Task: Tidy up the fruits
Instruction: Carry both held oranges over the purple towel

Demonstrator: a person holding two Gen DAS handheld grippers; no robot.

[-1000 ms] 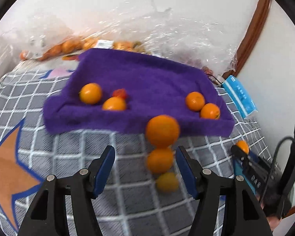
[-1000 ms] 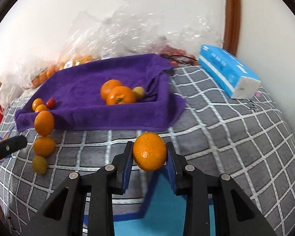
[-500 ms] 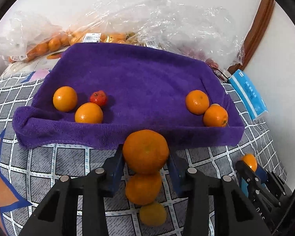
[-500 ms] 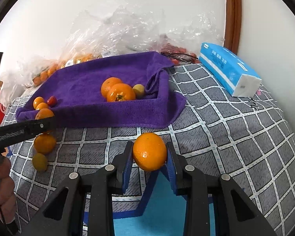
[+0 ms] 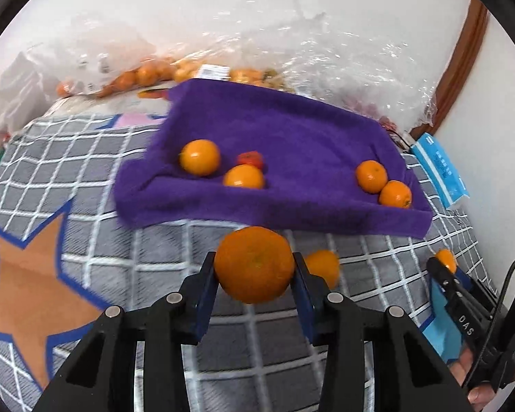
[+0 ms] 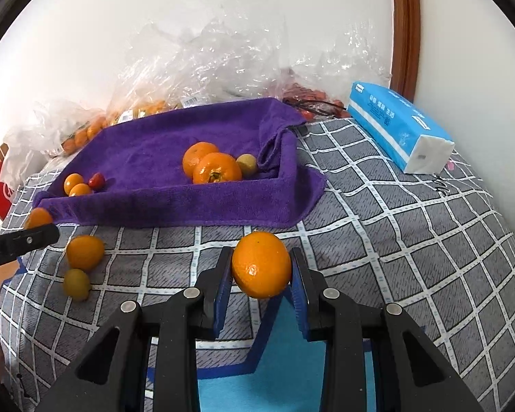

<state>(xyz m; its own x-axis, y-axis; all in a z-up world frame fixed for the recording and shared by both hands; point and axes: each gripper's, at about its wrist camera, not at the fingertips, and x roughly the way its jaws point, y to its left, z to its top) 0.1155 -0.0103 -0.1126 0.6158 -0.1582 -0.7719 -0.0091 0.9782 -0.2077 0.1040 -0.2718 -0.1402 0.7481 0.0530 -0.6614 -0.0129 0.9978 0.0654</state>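
In the left wrist view, the left gripper (image 5: 254, 274) has its jaws clamped on a large orange (image 5: 254, 263), the blue pads pressing its sides at mid-height so the round fruit cannot roll out. The purple towel (image 5: 292, 130), its edges folded up into a shallow tray that keeps fruit from rolling away, lies at twelve o'clock from the grip, so the orange looks lined up for delivery there. Two small groups of oranges already sit apart inside it, which suggests sorting. A loose orange (image 5: 321, 267) lies on the checked cover (image 5: 120, 240) at three o'clock, just beside the held one. In the right wrist view, the right gripper (image 6: 261, 274) is likewise closed on a second orange (image 6: 261, 264), with the towel at eleven o'clock. At nine o'clock, well apart, an orange and a yellowish fruit (image 6: 76, 283) lie outside the towel.
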